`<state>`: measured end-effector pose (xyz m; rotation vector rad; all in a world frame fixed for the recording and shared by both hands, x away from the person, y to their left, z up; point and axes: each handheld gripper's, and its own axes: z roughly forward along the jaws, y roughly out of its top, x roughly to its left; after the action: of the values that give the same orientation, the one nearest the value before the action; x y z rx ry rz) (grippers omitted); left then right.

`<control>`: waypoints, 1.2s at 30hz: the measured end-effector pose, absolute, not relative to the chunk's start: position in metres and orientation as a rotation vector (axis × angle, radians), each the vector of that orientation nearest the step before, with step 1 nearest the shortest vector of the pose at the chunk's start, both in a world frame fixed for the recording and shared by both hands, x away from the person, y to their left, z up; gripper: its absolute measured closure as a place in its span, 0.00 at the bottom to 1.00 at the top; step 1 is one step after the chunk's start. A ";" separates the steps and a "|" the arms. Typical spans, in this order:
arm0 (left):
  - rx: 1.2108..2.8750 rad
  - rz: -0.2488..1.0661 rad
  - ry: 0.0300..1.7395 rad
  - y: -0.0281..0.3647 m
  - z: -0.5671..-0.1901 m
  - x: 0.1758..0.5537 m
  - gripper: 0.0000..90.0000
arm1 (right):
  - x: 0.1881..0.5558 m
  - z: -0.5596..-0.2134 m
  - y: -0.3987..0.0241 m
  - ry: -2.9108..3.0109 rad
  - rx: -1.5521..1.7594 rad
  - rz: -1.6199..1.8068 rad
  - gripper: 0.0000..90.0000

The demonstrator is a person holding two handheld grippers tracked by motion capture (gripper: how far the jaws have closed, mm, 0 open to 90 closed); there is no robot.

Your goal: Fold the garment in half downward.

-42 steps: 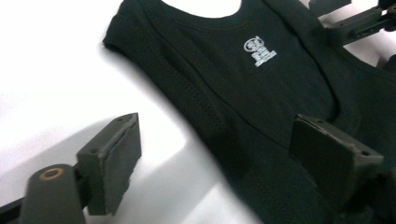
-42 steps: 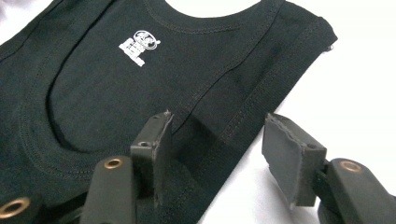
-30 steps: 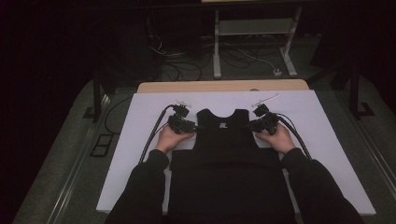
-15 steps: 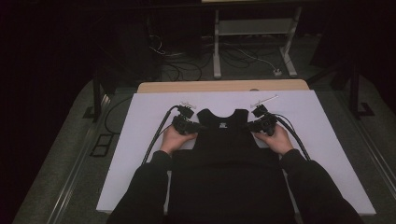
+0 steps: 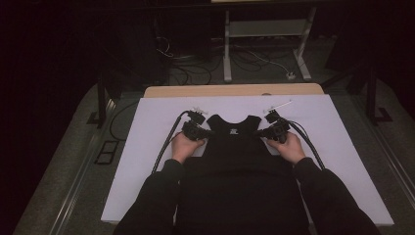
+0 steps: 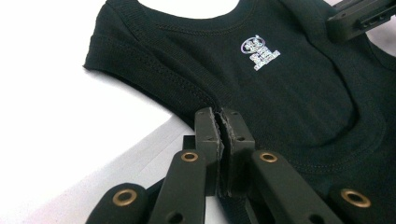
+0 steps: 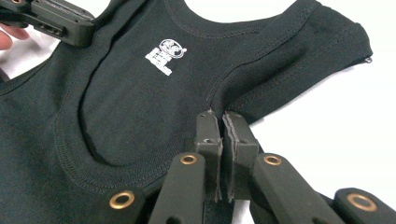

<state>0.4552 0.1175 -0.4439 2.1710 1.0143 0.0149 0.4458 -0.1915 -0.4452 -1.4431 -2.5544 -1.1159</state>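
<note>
I have a black sleeveless top point(image 5: 234, 142) lying flat on the white table cover point(image 5: 147, 147), neck opening toward the far edge, its lower part running under my forearms at the near edge. A small white printed label point(image 6: 259, 51) sits just below the neckline on the inside back.

My left gripper point(image 6: 223, 120) has just been closing; its jaws now stand pressed together at the armhole seam, where shoulder strap meets body, and the fabric edge appears pinched between the pads. My right gripper point(image 7: 221, 121) has likewise just been closing and stands clamped at the matching seam on the opposite armhole, pads together on the hem.

In the high view, the left gripper point(image 5: 195, 130) and right gripper point(image 5: 274, 131) sit at the two shoulders of the top, one hand behind each, cables trailing outward along the cover.

No container is on the table; the garment rests directly on the cover.
</note>
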 end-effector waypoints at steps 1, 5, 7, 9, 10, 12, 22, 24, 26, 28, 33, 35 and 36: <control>2.160 0.005 1.028 0.118 -0.444 0.455 0.95 | 0.446 -0.444 -0.192 -2.547 -1.441 -1.123 0.94; 2.146 -0.002 1.034 0.119 -0.441 0.455 0.95 | 0.445 -0.440 -0.196 -2.527 -1.442 -1.150 0.94; 2.143 0.003 1.024 0.119 -0.438 0.454 0.95 | 0.443 -0.437 -0.197 -2.515 -1.448 -1.169 0.94; 2.133 -0.002 1.018 0.120 -0.434 0.453 0.95 | 0.442 -0.434 -0.197 -2.513 -1.439 -1.179 0.94; 2.128 0.000 1.011 0.120 -0.432 0.452 0.95 | 0.441 -0.433 -0.197 -2.512 -1.440 -1.181 0.94; 2.124 0.002 1.003 0.122 -0.428 0.451 0.95 | 0.439 -0.431 -0.196 -2.513 -1.435 -1.196 0.94; 2.061 0.008 0.972 0.127 -0.411 0.447 0.95 | 0.430 -0.411 -0.200 -2.502 -1.409 -1.288 0.94; 2.047 0.005 0.968 0.128 -0.407 0.445 0.95 | 0.429 -0.407 -0.201 -2.496 -1.402 -1.308 0.94; 2.032 0.003 0.958 0.130 -0.402 0.444 0.95 | 0.427 -0.402 -0.203 -2.491 -1.402 -1.327 0.94; 2.021 -0.004 0.956 0.131 -0.398 0.443 0.95 | 0.425 -0.399 -0.205 -2.487 -1.397 -1.345 0.94; 2.004 -0.008 0.950 0.134 -0.391 0.439 0.95 | 0.420 -0.391 -0.209 -2.469 -1.395 -1.380 0.94; 2.001 -0.003 0.942 0.135 -0.388 0.437 0.95 | 0.418 -0.388 -0.211 -2.465 -1.394 -1.390 0.94; 1.999 -0.007 0.941 0.135 -0.387 0.436 0.95 | 0.417 -0.386 -0.211 -2.462 -1.387 -1.397 0.94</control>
<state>0.4362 0.1348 -0.3866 1.9991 0.9413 -0.0067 0.4172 -0.2113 -0.3864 -1.3865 -2.4618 -1.3968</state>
